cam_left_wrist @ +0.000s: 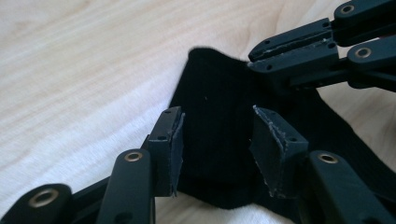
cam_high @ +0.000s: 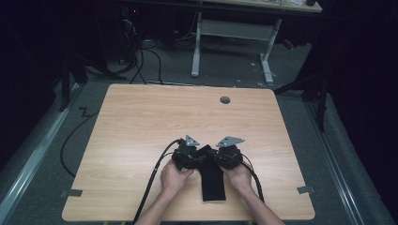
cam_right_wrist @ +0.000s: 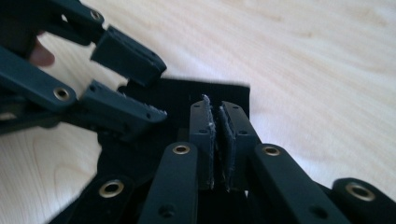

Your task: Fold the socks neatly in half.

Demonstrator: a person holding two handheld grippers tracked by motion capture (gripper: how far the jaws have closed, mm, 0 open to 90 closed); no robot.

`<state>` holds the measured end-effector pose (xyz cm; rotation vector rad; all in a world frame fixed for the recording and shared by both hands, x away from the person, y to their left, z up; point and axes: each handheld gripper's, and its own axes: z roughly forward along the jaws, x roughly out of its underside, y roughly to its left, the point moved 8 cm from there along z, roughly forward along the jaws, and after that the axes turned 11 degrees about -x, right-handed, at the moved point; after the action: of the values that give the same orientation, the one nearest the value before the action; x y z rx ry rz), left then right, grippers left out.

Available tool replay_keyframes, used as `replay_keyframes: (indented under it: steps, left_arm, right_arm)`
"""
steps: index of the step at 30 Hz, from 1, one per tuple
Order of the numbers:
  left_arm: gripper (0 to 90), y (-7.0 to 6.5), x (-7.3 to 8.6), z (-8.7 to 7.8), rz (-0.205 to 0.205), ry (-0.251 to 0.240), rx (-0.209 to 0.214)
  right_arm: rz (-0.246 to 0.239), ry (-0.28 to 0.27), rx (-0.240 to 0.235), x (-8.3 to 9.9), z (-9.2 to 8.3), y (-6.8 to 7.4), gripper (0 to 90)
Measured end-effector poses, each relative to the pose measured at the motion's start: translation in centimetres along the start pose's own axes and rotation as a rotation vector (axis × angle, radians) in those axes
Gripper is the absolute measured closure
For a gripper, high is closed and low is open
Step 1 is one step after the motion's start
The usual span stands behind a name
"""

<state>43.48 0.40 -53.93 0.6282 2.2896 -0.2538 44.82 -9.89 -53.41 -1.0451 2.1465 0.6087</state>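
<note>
The wooden bench (cam_high: 141, 122) carries a black sock (cam_high: 213, 180) lying flat near the person's edge, between both hands. The right hand-held gripper (cam_right_wrist: 217, 140) is clenched on the sock's cuff; the left hand-held gripper (cam_left_wrist: 217, 140) hangs released over the fabric. I'd drop the left lower before closing, to catch one layer cleanly.

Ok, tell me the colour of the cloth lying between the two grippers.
Plain black cloth, faintly ribbed, with no pattern. The left gripper view shows it best.
</note>
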Motion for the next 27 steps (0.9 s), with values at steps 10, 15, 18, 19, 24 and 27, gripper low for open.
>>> replay_keyframes:
  steps: [10, 15, 18, 19, 24, 27]
  left_arm:
    - [50.7, -0.5, 1.1, 0.2, 0.057, 0.004, -0.015]
    - [50.7, -0.1, 1.2, 0.3, 0.082, 0.002, -0.063]
    - [50.8, 0.5, 1.3, 0.2, 0.088, 0.009, -0.089]
    - [50.8, 0.8, 1.3, 0.1, 0.082, 0.008, -0.093]
    - [50.3, 1.9, 1.6, -0.2, 0.051, 0.01, -0.109]
    - [49.2, 2.0, 1.5, -0.3, 0.06, 0.026, -0.126]
  right_arm:
    - [0.028, 0.047, -0.028, 2.4, 0.1, 0.2, 80.1]
    - [0.015, 0.044, -0.013, 2.1, 0.5, 0.1, 79.9]
    - [0.003, 0.043, -0.003, 1.7, 1.0, 0.3, 79.9]
    - [0.002, 0.041, 0.0, 1.6, 1.2, 0.3, 79.9]
    - [0.002, 0.017, -0.012, 0.9, 2.1, 0.7, 79.0]
    - [-0.01, 0.014, -0.005, 0.6, 2.5, 0.6, 75.2]
